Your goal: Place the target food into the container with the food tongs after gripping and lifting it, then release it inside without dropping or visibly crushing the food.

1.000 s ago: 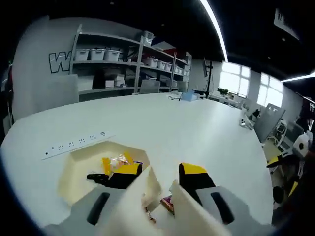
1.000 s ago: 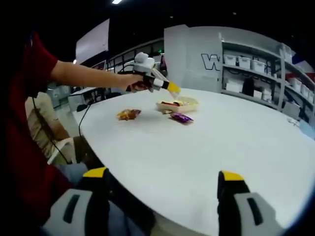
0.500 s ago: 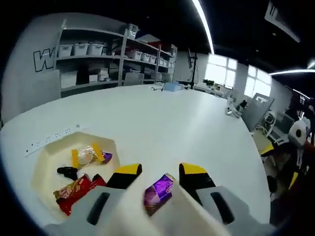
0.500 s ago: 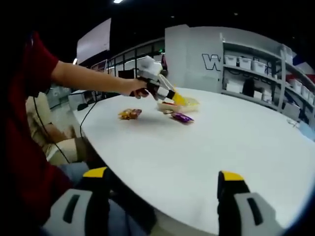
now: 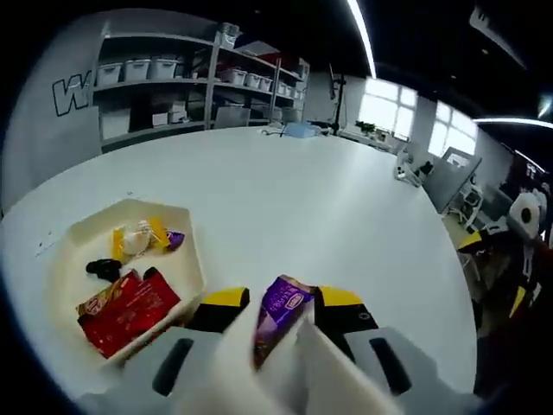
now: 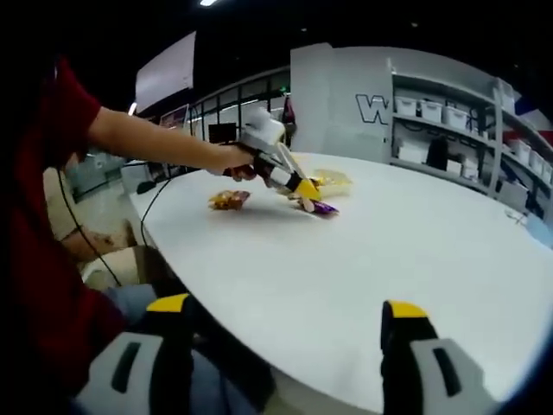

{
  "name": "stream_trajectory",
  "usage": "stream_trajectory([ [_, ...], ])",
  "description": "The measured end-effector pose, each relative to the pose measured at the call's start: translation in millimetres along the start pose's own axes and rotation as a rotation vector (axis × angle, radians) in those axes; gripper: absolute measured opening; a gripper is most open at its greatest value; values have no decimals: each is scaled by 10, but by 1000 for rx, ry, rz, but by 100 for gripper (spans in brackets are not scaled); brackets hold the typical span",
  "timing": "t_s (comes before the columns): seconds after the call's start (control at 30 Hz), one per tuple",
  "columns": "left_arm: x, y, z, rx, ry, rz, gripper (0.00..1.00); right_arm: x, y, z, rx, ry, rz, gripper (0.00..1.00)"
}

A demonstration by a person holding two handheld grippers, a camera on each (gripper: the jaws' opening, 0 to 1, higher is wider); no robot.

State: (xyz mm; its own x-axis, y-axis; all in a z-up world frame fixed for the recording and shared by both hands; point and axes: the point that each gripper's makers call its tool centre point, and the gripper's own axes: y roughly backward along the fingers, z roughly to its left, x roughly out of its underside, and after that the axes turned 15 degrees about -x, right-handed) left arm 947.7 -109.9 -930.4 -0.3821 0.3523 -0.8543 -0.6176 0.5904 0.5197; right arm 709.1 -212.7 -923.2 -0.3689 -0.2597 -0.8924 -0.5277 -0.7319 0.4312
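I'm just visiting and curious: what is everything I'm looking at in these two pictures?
Table: one, white, large and round-edged, under everything.
Container: one, cream tray, on the table at the left of the left gripper view.
Red packet: one, lying in the container's near end.
Yellow-wrapped snack: one, in the container's far part.
Black item: one, small, in the container; I cannot tell what it is.
Purple packet: one, between the cream food tongs.
Orange-yellow packet: one, on the table beside the container.
Shelves: grey, with white bins, at the back wall.
Left tool: yellow-tipped, grey, holding the tongs.
Right tool: yellow-tipped, open, at the table's near edge.
Person's arm: one, red sleeve.
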Motion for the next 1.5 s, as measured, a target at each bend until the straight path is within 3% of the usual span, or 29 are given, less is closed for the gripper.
stream_trajectory([
  [0.23, 39, 105, 32, -23, 11, 32, 21, -41, -22, 10, -18, 22, 5, 88],
  [0.37, 7, 229, 38, -25, 74, 16, 19, -83, -25, 33, -22, 33, 2, 88],
  [0.63, 44, 375, 104, -36, 68, 5, 20, -69, -73, 96, -32, 42, 11, 88],
  [0.7, 11, 353, 116, -41, 46, -21, 23, -69, -82, 109, -35, 41, 11, 88],
  [0.77, -4, 320, 46, -3, 21, -33, 24, -69, -82, 118, -36, 43, 13, 88],
  [0.83, -29, 257, 22, -17, -31, -51, 24, -75, -67, 123, -34, 45, 14, 88],
  [1.07, 6, 86, -45, 21, -77, -49, 25, -69, 12, 80, -13, 34, 10, 88],
  [1.17, -27, 59, -33, 37, -77, -63, 26, -61, 29, 61, -8, 30, 12, 89],
  [1.23, 33, 13, -17, 37, -60, -25, 26, -51, 34, 48, -4, 26, 16, 89],
  [1.33, 95, -32, -4, 36, -89, -20, 27, -38, 33, 39, -2, 25, 22, 89],
  [1.4, 78, -22, 6, 41, -28, -14, 27, -38, 34, 33, 0, 23, 22, 89],
  [1.5, 94, -28, 33, 50, -2, -4, 26, -27, 26, 27, -1, 20, 30, 88],
])
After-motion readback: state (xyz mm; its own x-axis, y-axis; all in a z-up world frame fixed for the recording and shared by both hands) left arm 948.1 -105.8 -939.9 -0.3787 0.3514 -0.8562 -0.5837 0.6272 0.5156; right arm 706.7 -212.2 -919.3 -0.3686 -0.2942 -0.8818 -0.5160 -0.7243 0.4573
